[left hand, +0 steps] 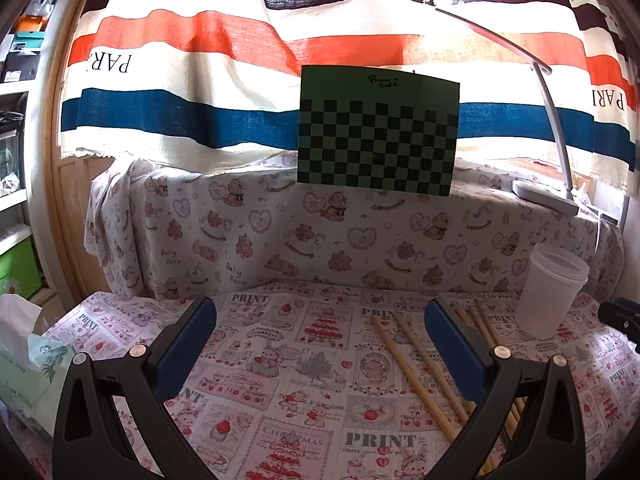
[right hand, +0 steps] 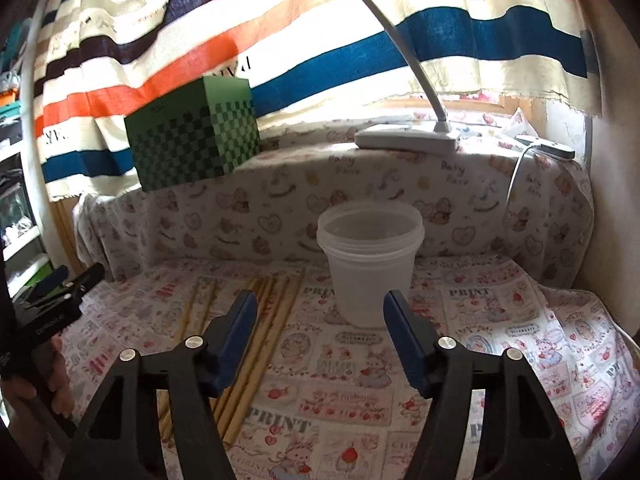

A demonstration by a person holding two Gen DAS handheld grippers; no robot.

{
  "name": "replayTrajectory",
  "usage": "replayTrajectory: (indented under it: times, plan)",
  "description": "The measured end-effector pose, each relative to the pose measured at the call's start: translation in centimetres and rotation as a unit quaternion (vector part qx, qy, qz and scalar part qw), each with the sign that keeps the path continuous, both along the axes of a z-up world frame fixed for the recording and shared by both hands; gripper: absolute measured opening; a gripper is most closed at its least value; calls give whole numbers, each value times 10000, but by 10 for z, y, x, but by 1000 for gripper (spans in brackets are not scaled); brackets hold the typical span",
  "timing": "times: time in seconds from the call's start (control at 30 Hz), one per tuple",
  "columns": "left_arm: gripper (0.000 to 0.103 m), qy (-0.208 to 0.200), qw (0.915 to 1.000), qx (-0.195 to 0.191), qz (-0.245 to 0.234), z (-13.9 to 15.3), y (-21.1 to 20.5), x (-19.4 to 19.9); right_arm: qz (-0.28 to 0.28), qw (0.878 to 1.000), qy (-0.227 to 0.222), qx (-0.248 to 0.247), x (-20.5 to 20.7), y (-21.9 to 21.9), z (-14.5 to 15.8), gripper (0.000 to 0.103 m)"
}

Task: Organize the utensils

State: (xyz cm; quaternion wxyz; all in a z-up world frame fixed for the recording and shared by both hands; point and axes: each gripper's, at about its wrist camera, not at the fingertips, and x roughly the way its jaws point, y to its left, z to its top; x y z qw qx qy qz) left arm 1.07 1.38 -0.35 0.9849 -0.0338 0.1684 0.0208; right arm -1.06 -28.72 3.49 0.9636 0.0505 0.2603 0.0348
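Covering the table, printed cloth [left hand: 304,360] (striped curtain [left hand: 180,40] behind).

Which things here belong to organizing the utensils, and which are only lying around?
For the job:
- chopsticks, lying on the cloth
- translucent cup, upright and empty
- left gripper and right gripper, holding nothing

Lying about:
- checkered box
- desk lamp
- tissue pack

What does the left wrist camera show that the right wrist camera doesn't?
Only the left wrist view: a green-and-white soft tissue pack at the table's left edge. Only the right wrist view: a white rectangular device with a cable on the covered ledge. Both share the translucent plastic tub, the loose pale bamboo chopsticks, the green checkered box and the white desk lamp.
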Motion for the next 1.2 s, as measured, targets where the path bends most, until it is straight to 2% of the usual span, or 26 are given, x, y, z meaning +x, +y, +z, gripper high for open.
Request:
replayTrajectory:
  times: [0.07,0.13,0.17,0.23,0.33,0.5,0.6,0.67,0.8,0.9,1.0,1.03,1.13,1.2]
  plan:
    - [103,4,10000,36,-4,0,-1,0,-29,9989,477,18,7,11,-7,66]
    - [103,-6,9999,132,-36,1,-6,0,-5,9952,952,-234,15,28,-14,66]
    - [103,-27,9998,177,-53,1,-8,-1,2,9925,1155,-392,19,36,-18,66]
    - [103,-110,9997,229,-71,2,-11,-4,158,9890,1423,-360,28,45,-26,66]
    - [103,-169,9995,252,-25,3,-11,-6,187,9827,1822,-278,42,49,-35,50]
    - [103,-15,9997,239,-54,2,-10,-1,381,9738,2236,142,53,46,-56,19]
    - [103,70,9997,202,-75,1,-9,3,476,9731,2240,270,46,44,-62,19]
    - [103,98,9998,187,-49,0,-8,4,627,9732,2210,117,42,49,-60,19]
    - [103,73,9998,207,-42,0,-8,3,595,9750,2119,-297,35,60,-59,19]
    - [103,-2,9997,228,-25,1,-8,0,141,9768,2043,-631,32,61,-60,18]
    - [103,-2,9996,274,-27,2,-10,0,172,9750,2042,-858,33,66,-64,18]
    - [103,9,9996,289,-29,2,-11,0,184,9751,2039,-852,33,66,-63,18]
    - [103,12,9996,295,-15,2,-11,0,390,9776,2064,-152,30,56,-55,18]
    - [103,-13,9996,269,14,2,-10,-1,489,9792,1962,136,26,49,-48,18]
